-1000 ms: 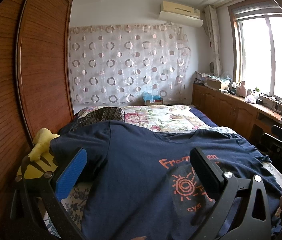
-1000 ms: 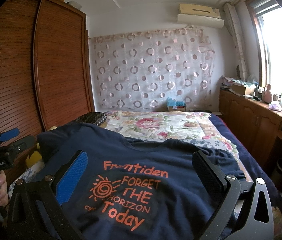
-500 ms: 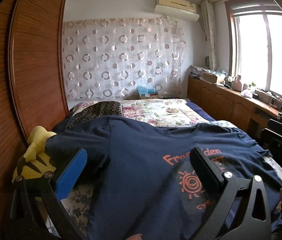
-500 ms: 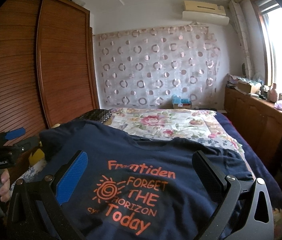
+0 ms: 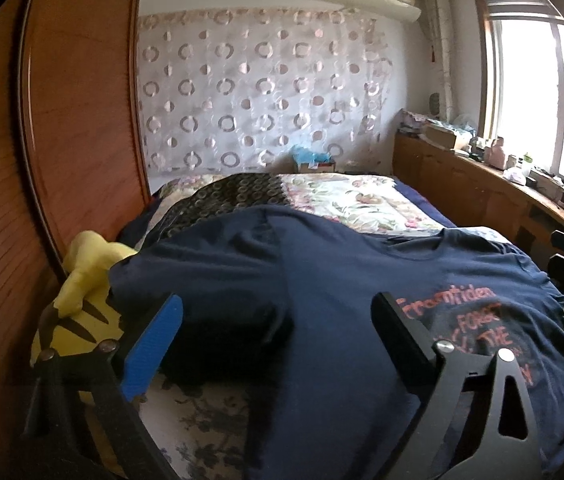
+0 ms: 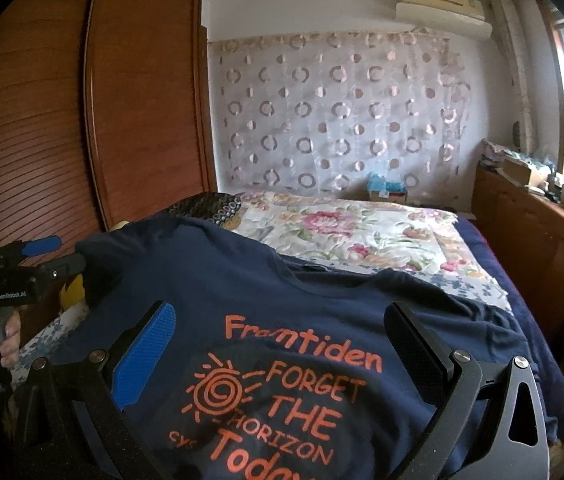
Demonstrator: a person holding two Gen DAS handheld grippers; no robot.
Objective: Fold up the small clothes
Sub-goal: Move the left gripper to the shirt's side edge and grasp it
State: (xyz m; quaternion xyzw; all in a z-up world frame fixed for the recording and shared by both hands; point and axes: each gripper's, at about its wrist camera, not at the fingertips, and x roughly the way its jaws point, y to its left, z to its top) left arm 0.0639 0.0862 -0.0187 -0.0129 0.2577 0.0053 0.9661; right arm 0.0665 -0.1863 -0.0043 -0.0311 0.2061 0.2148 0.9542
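A navy T-shirt (image 5: 322,280) (image 6: 241,288) with orange print lies spread face up on the bed. My left gripper (image 5: 277,304) hovers low over its left sleeve (image 5: 201,280). Its jaws are closing, with the sleeve's edge between them and the pads not pressing the cloth. From the right wrist view, the left gripper (image 6: 67,254) has its tips at the sleeve's outer edge, and a hand holds its handle. My right gripper (image 6: 279,316) stands open above the printed chest, nothing between its fingers. It shows at the right edge of the left wrist view as the right gripper (image 5: 558,252).
A yellow striped plush toy (image 5: 77,304) lies by the sleeve against the wooden wardrobe (image 5: 61,120). A floral bedspread (image 6: 362,232) and a dark patterned pillow (image 5: 225,196) lie beyond the shirt. A wooden counter (image 5: 482,184) with clutter runs under the window on the right.
Both grippers have moved forward and slightly down over the shirt. The left one swung toward the left sleeve, and its jaws have begun to narrow around the sleeve's edge.
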